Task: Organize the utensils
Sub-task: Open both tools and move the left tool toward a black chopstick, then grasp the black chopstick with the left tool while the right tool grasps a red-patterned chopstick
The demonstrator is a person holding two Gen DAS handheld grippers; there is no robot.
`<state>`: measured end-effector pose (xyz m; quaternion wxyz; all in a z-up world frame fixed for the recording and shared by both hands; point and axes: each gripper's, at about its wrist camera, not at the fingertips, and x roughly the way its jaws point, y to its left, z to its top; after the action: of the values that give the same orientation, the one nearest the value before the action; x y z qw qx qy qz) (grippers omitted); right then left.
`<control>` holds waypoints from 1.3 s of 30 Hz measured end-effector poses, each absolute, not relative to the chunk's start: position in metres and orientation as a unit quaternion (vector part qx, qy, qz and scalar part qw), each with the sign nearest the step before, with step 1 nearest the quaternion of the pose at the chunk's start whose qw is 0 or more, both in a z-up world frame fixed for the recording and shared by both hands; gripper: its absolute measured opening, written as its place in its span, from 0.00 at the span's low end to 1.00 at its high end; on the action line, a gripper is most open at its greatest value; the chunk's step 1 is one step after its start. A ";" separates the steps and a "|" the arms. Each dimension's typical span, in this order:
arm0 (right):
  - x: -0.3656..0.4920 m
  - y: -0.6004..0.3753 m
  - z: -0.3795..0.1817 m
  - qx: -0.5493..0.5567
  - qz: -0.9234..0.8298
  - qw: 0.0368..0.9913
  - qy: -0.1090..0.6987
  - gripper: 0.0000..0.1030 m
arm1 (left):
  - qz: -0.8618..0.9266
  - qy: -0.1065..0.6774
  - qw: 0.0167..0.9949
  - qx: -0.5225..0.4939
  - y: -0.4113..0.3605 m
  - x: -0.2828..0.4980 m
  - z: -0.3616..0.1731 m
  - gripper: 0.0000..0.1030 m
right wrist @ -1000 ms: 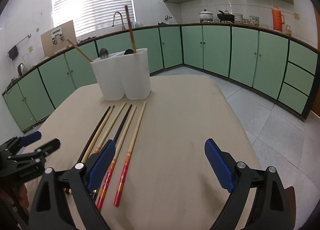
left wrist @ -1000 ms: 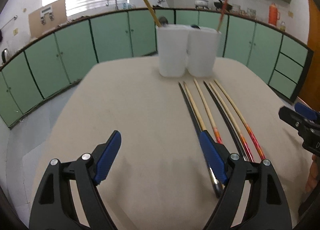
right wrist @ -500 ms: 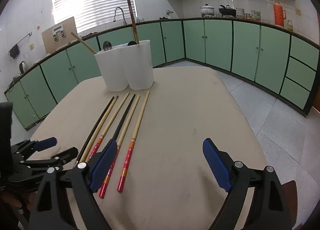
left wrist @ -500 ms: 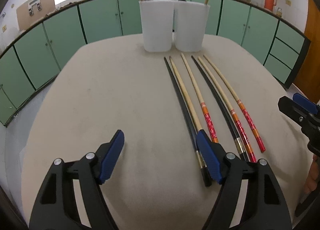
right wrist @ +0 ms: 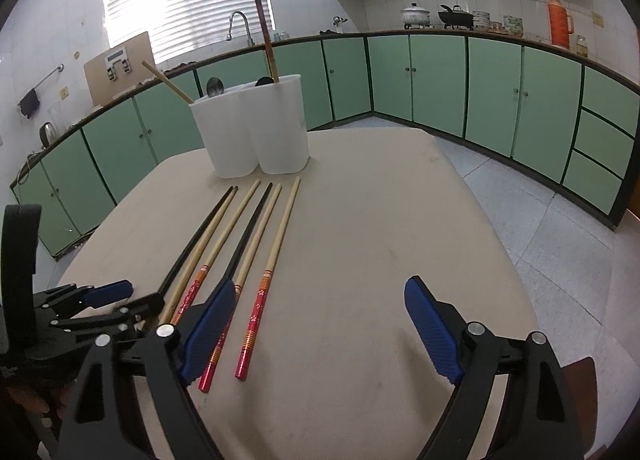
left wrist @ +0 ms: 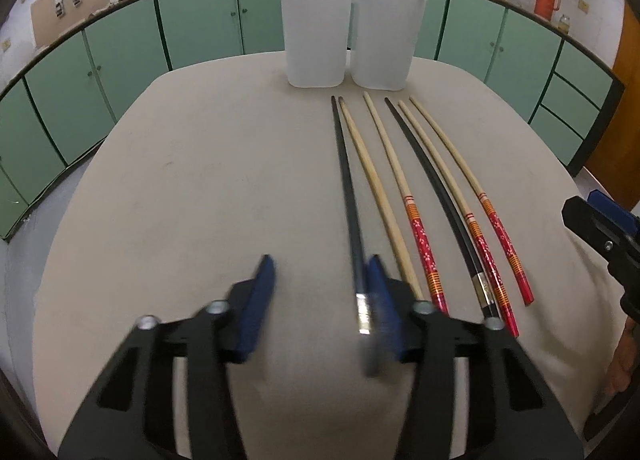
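Left gripper (left wrist: 318, 296), lower centre of the left wrist view: its jaws are narrower than half a second ago and blurred by motion, not yet clamped, closing around the butt end of the leftmost black chopstick (left wrist: 347, 196), which lies just inside the right-hand pad. This narrowing suggests the pick-up of this chopstick is beginning. Right gripper (right wrist: 320, 324), bottom of the right wrist view: jaws spread wide and empty, as before, poised above the beige table (right wrist: 380, 220) with its left pad over the handle ends of the chopsticks.

Six chopsticks lie side by side on the table, right of centre in the left wrist view: two black, one plain bamboo chopstick (left wrist: 376, 188), and three red-handled chopsticks (left wrist: 420, 236). Their tips point toward the white two-compartment holder (left wrist: 348, 44) at the upper centre, which already holds two chopsticks and spoon-like utensils. The row itself is unmoved.

No legible brand, label or writing appears; marks on the cardboard panel (right wrist: 118, 68) at upper left cannot be read.
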<state>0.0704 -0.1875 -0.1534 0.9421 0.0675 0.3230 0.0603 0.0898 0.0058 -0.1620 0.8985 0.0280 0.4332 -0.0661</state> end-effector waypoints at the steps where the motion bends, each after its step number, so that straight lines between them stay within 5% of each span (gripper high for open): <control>1: 0.071 -0.186 -0.154 0.066 0.062 0.942 0.324 0.77 | -0.066 0.433 0.899 0.028 0.006 0.089 -0.162 0.28; 5: 0.071 -0.182 -0.155 0.060 0.075 0.938 0.332 0.67 | -0.059 0.435 0.898 0.027 0.010 0.087 -0.161 0.07; 18: 0.069 -0.173 -0.159 0.046 0.095 0.934 0.341 0.55 | -0.030 0.437 0.899 0.003 0.035 0.097 -0.159 0.06; 23: 0.069 -0.165 -0.163 0.038 0.110 0.925 0.361 0.38 | -0.033 0.434 0.900 0.007 0.036 0.096 -0.161 0.13; 27: 0.062 -0.158 -0.168 0.036 0.120 0.920 0.372 0.37 | -0.037 0.430 0.902 0.006 0.038 0.086 -0.161 0.32; 39: 0.053 -0.144 -0.182 0.021 0.125 0.913 0.388 0.26 | -0.033 0.419 0.907 0.018 0.039 0.072 -0.163 0.31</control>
<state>0.0527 -0.1444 -0.1820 0.9131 0.0212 0.3877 0.1248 0.0719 0.0391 -0.1628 0.9070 0.0177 0.4195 -0.0335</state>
